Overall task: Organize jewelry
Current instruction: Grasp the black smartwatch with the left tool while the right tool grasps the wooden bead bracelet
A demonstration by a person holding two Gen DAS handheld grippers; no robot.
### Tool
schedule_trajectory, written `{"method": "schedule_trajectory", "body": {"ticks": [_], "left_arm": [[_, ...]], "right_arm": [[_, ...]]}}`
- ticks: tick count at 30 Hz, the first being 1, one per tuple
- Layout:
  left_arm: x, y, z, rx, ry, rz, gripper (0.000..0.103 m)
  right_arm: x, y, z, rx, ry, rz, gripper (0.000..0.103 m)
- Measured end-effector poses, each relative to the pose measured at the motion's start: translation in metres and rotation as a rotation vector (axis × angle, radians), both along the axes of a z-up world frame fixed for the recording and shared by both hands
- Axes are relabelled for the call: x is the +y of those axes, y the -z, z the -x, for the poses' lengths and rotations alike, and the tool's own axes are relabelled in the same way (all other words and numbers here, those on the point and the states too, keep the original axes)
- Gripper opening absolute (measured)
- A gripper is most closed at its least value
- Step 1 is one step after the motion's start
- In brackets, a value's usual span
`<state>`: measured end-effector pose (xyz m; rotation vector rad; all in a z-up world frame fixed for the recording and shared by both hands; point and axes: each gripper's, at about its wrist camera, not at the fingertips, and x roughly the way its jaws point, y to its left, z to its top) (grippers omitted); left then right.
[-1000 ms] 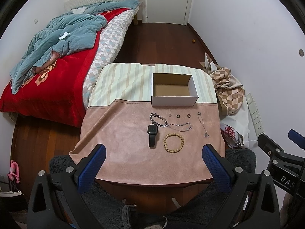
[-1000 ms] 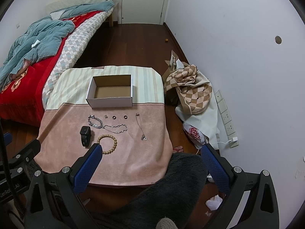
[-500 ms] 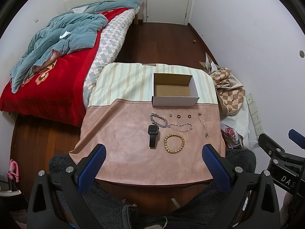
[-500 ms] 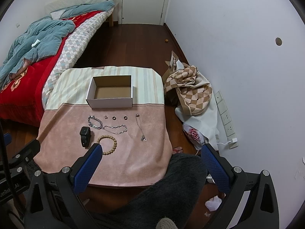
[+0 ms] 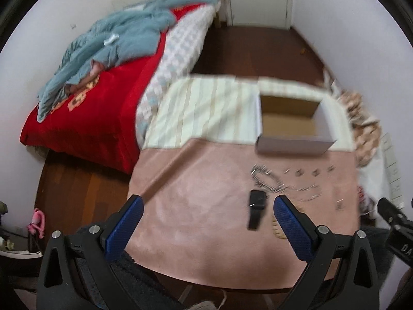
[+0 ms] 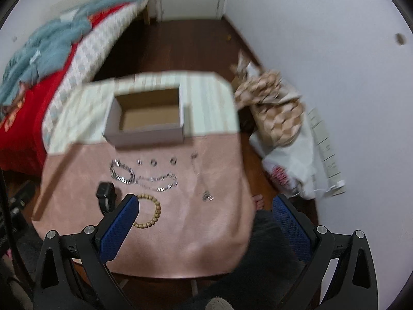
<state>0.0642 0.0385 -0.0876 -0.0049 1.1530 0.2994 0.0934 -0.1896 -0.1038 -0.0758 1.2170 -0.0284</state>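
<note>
Left wrist view
Your left gripper (image 5: 206, 206): jaws spread wide apart, nothing between them, held above the near part of the table.
Table (image 5: 196, 227): pink cloth on the near half, striped cloth (image 5: 206, 111) on the far half.
Box (image 5: 291, 126): open cardboard box, empty, sitting where the two cloths meet, to your right.
Watch (image 5: 255, 206): black, lying on the pink cloth just beside your right fingertip.
Silver bracelet (image 5: 263, 178): past the watch, between it and the box; blurred.
Bead bracelet (image 5: 277, 228): mostly hidden behind your right finger.
Bed (image 5: 103, 95): red cover, blue blanket, off to the left.

Right wrist view
Your right gripper (image 6: 206, 204): jaws wide apart, holding nothing, over the table's near right corner.
Box (image 6: 147, 117): open and empty, at the far side.
Rings (image 6: 154, 162): small pieces in a row just in front of the box.
Silver bracelet (image 6: 121, 173): left of a thin chain (image 6: 157, 180).
Necklace (image 6: 204, 180): runs toward you, pendant at its near end.
Watch (image 6: 105, 196): left of the bead bracelet (image 6: 152, 214), which touches your left fingertip in the picture.
Bag (image 6: 273, 111): checkered, on the floor by the wall.
</note>
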Motion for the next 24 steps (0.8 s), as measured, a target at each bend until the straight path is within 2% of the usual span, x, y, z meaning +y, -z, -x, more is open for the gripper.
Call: {"method": "schedule_trajectory", "body": {"ticks": [4,6,8,10,11,12,14,15,16,17,21,24], "left_arm": [[0.010,0.057,-0.012,0.128,-0.025,0.007,0.103],[0.014,0.079,-0.013,0.175,-0.033,0.022,0.103],[0.015,0.093,-0.013,0.206,-0.042,0.028,0.103],[0.013,0.104,-0.011,0.225,-0.045,0.034,0.103],[0.013,0.108,-0.011,0.227,-0.042,0.040,0.103],[0.011,0.111,-0.011,0.229,-0.035,0.042,0.103],[0.005,0.116,-0.010,0.240,-0.020,0.042,0.103],[0.004,0.116,-0.010,0.243,-0.014,0.044,0.103],[0.003,0.117,-0.011,0.246,-0.009,0.047,0.103],[0.001,0.119,-0.011,0.247,-0.004,0.052,0.103],[-0.008,0.125,-0.015,0.247,0.025,0.068,0.102],[-0.016,0.132,-0.017,0.258,0.037,0.123,0.101]], "right_arm": [[0.019,0.086,-0.021,0.172,-0.016,-0.060,0.089],[0.027,0.118,-0.024,0.226,-0.024,-0.067,0.083],[0.035,0.143,-0.023,0.258,-0.027,-0.066,0.080],[0.041,0.161,-0.022,0.275,-0.036,-0.066,0.072],[0.042,0.166,-0.021,0.280,-0.042,-0.062,0.070],[0.045,0.173,-0.021,0.289,-0.051,-0.061,0.063],[0.053,0.171,-0.017,0.246,-0.086,-0.043,0.053],[0.055,0.168,-0.016,0.238,-0.098,-0.041,0.041],[0.056,0.166,-0.015,0.229,-0.108,-0.037,0.015],[0.054,0.164,-0.015,0.235,-0.104,-0.029,0.010],[0.028,0.157,-0.014,0.228,-0.036,-0.041,0.009],[0.016,0.154,-0.017,0.226,-0.003,-0.040,0.009]]}}
